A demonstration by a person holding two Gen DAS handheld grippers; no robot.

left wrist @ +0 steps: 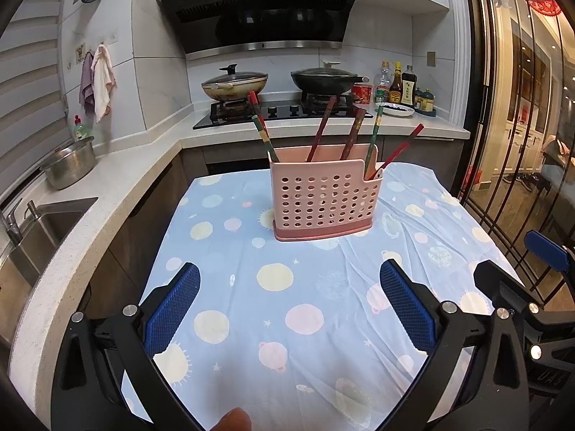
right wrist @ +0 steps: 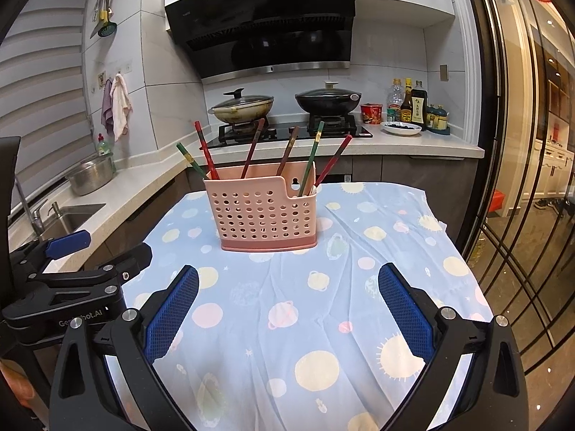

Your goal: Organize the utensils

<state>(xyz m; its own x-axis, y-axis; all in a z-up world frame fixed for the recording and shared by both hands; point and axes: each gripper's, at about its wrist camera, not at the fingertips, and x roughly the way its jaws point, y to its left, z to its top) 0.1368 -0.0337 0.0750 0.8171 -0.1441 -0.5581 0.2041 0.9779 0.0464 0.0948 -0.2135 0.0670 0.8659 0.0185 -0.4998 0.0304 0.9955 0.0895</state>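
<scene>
On the far half of the table [left wrist: 230, 323], which is covered by a light blue cloth [right wrist: 287, 323] printed with pale suns and planets, stands a pink perforated holder [left wrist: 325, 199]. It sits upright on a darker pink base, well apart from both grippers. Six chopsticks [right wrist: 253, 148] lean out of its top at different angles: two toward the left, two near the middle, and two on the right, where the front wall of the holder steps down into a notch.

Near the bottom of the left wrist view, the left gripper [left wrist: 289, 305] hovers over the cloth with its blue pads spread wide and nothing between them. A fingertip [left wrist: 231, 420] shows at the lower edge of that view. The right gripper [right wrist: 288, 309] hangs likewise over the near part of the cloth, its jaws fully apart and empty. Each gripper shows at the edge of the other's view, so the two sit side by side.

Beyond the table runs a pale counter [left wrist: 118, 179] with a sink [left wrist: 43, 230] and a metal colander [left wrist: 70, 163] on the left. Farther back is a stove [right wrist: 287, 131] carrying two lidded pans [right wrist: 244, 107], under a black hood [right wrist: 262, 18]. Bottles [right wrist: 408, 102] and a dish stand to the right of the stove. Two cloths [right wrist: 116, 107] hang from hooks on the left wall.
</scene>
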